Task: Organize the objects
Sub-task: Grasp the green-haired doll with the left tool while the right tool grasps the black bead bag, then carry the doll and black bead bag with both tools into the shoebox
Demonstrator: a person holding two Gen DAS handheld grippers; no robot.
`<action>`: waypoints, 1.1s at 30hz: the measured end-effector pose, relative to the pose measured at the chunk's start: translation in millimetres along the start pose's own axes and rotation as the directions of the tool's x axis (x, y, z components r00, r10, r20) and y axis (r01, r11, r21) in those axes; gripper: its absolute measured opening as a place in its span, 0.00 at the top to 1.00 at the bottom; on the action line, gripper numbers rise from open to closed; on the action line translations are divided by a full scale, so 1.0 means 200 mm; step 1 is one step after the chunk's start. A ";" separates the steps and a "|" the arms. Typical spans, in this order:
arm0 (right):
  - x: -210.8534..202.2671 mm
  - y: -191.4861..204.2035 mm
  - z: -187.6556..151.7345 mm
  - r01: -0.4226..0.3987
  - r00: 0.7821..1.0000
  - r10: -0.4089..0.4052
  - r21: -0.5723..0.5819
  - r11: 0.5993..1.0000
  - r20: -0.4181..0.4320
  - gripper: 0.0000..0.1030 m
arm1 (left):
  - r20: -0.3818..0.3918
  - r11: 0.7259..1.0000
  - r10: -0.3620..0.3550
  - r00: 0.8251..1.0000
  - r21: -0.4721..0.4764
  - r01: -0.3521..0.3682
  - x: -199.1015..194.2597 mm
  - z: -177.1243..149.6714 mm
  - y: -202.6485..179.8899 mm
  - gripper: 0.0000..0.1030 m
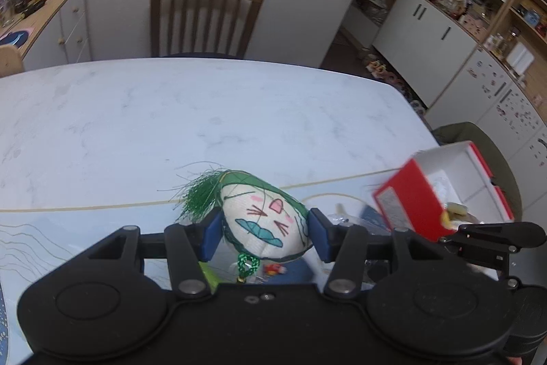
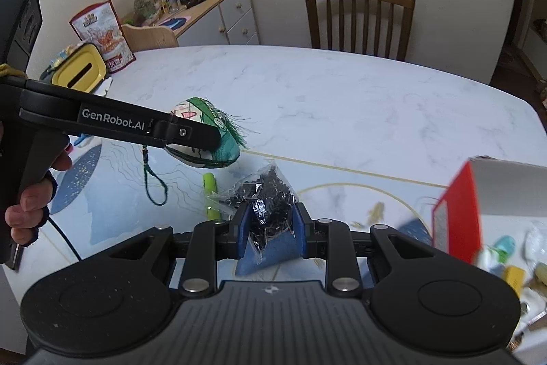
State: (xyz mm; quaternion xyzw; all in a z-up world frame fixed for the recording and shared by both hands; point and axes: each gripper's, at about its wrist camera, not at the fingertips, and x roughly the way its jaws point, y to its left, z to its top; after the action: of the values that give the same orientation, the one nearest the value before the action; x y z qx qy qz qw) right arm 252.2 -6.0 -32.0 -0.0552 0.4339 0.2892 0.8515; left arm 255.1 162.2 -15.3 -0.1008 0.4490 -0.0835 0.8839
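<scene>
Stuffed doll head [image 1: 263, 221], cream with a drawn face and green hair, sits clamped between the blue pads of our left claw [image 1: 265, 233], lifted clear of the marble surface [image 1: 205, 112]; its green cord [image 2: 154, 183] dangles below in the right wrist view. Our right claw [image 2: 270, 228] is closed on a clear bag of small black pieces [image 2: 266, 197], pinched at its near end while the rest rests on the patterned mat [image 2: 112, 194]. A lime-green marker [image 2: 211, 190] lies just beside the bag. To the right we see a red-and-white box [image 2: 458, 214], open and blurred, with small items near it that we cannot make out. A hand [image 2: 34, 197] grips the left claw's handle.
</scene>
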 end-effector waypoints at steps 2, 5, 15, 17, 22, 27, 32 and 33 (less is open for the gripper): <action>-0.07 -0.03 -0.02 0.004 1.000 -0.004 0.009 1.000 0.007 0.75 | 0.000 1.000 -0.007 1.000 0.015 0.007 -0.02 0.00 -0.06 0.50; -0.16 -0.07 -0.05 0.014 1.000 -0.015 0.020 1.000 0.015 0.75 | -0.004 0.999 -0.019 1.000 0.040 0.019 -0.05 -0.02 -0.16 0.50; -0.43 -0.35 -0.16 0.059 0.998 -0.061 0.072 0.996 0.014 0.75 | -0.010 0.989 -0.060 0.998 0.133 0.060 -0.07 -0.03 -0.53 0.50; -0.47 -0.42 -0.18 0.068 0.998 -0.069 0.082 0.994 0.009 0.75 | -0.016 0.986 -0.069 0.998 0.148 0.070 -0.05 -0.03 -0.60 0.50; -0.53 -0.59 -0.22 0.085 0.996 -0.085 0.098 0.991 -0.006 0.75 | -0.029 0.979 -0.082 0.996 0.185 0.086 -0.01 -0.02 -0.77 0.49; -0.57 -0.76 -0.25 0.101 0.995 -0.101 0.110 0.989 -0.008 0.75 | -0.041 0.972 -0.093 0.995 0.212 0.099 0.06 -0.01 -0.93 0.49; -0.61 -0.94 -0.27 0.114 0.993 -0.114 0.128 0.985 -0.007 0.75 | -0.055 0.967 -0.096 0.994 0.231 0.106 0.15 0.00 -1.10 0.49; -0.61 -0.98 -0.28 0.117 0.993 -0.117 0.133 0.984 -0.008 0.75 | -0.057 0.967 -0.096 0.994 0.233 0.107 0.16 0.01 -1.12 0.49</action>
State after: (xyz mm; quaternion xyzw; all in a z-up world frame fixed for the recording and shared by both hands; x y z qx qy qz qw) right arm 262.6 -241.3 -2.4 -0.0237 0.4485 0.2090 0.8687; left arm 262.2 -62.7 16.8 -0.0161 0.4503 -0.1834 0.8737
